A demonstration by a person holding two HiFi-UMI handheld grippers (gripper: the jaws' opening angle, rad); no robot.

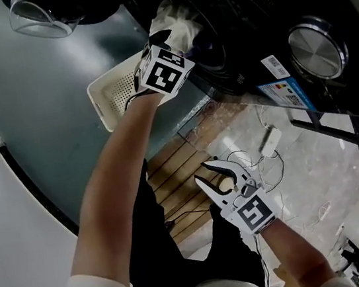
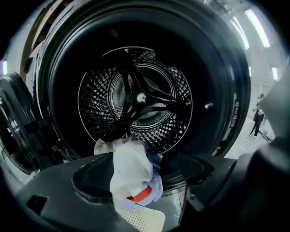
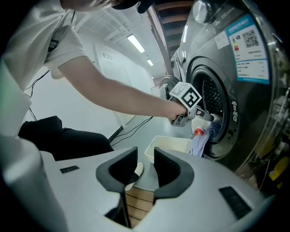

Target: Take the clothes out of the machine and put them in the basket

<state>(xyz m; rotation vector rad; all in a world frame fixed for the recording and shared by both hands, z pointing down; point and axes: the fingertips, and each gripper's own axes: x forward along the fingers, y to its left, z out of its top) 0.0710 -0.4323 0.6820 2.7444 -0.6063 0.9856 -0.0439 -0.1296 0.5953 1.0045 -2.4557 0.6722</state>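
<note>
A bundle of clothes (image 2: 131, 172), white and pale blue with a red patch, fills the gap between the jaws of my left gripper (image 2: 138, 174), which is shut on it. The bundle (image 3: 201, 138) hangs at the mouth of the washing machine (image 3: 213, 104), just above the far end of the cream perforated basket (image 3: 167, 145). In the head view the left gripper (image 1: 174, 40) is at the drum opening with the clothes (image 1: 175, 23) over its tips, and the basket (image 1: 108, 93) is below it. My right gripper (image 1: 214, 171) is lower and nearer, open and empty.
The metal drum (image 2: 136, 99) behind the bundle looks dark inside. The machine's glass door (image 1: 40, 16) hangs open at the upper left. Wooden boards (image 1: 176, 166) and a white adapter (image 1: 269, 139) with cables lie on the floor by the machine's front.
</note>
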